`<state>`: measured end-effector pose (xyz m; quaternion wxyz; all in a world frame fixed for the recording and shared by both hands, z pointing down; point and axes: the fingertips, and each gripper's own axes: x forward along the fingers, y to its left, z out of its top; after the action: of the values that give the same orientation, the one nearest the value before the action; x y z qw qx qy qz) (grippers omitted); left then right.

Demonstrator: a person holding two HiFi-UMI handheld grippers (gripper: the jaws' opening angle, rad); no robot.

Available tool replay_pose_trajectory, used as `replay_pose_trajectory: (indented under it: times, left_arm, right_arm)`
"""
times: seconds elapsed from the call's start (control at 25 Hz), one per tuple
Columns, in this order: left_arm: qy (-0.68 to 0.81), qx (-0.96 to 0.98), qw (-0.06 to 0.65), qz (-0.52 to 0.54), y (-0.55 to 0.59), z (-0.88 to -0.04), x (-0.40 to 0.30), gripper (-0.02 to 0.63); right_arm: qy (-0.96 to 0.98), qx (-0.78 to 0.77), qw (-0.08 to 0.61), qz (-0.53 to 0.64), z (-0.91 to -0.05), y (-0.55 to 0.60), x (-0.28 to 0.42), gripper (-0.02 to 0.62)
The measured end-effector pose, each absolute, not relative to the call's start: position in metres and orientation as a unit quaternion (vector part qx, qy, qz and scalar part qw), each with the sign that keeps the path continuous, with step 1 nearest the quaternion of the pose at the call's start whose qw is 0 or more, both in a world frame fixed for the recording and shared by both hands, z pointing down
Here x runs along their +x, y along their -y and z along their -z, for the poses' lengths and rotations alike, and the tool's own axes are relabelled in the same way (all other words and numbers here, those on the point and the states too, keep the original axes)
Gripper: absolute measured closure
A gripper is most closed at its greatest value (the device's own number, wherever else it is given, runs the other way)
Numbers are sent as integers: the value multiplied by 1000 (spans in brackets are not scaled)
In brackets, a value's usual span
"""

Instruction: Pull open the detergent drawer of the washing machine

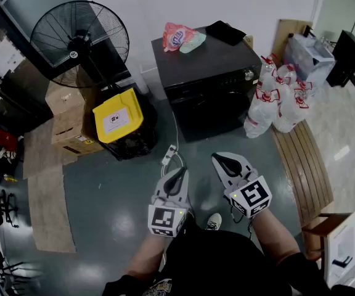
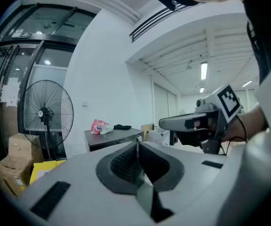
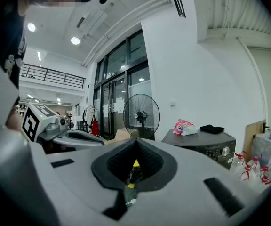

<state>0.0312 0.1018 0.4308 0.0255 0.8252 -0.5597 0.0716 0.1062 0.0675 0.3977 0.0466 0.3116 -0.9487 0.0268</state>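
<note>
The black washing machine stands against the white wall, about a stride ahead of me, with its control strip and knob facing me. The drawer front is too dark to pick out. A pink bag and a black cloth lie on its lid. My left gripper and right gripper hover side by side above the floor, both shut and empty, well short of the machine. The left gripper view shows shut jaws aimed at the machine. The right gripper view shows the same, with the machine off to the right.
A pedestal fan stands left of the machine, with a yellow bin and cardboard boxes below it. White bags with red print lean at the machine's right. A wooden bench runs along the right. A power strip lies on the floor.
</note>
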Motion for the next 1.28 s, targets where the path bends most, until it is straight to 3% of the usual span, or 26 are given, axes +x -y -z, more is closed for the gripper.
replay_pose_trajectory:
  times: [0.48,0.56,0.6,0.64,0.68,0.76,1.28]
  left_arm:
    - [556,829,23,-60,-103,-431,8,584]
    - [551,832,30,-53,-99,-434,7,528]
    - [550,833,30,-51,-96,-434,6,448]
    - [549,834,30,-49,-93,-433,6,366]
    - [547,835,28,-49,-89,-433,5,345]
    - [542,839,19,-46,-82,-434,3,334]
    - [509,859,25,-45,-18,-437,-29,327]
  right_arm:
    - [947,315,35,-49,-405,-65,84,588]
    - [946,318,27,-58,-409,-61,83,584]
    - [945,318,21,-66,-410,-58,83,541]
    - [945,318,15,-76,-410,-55,82,448]
    - [944,319,11,-84,-410,-51,81,393]
    - [941,325,6,-96,-412,-43,79,365]
    - [924,362,6,-124,-422,24,51,337]
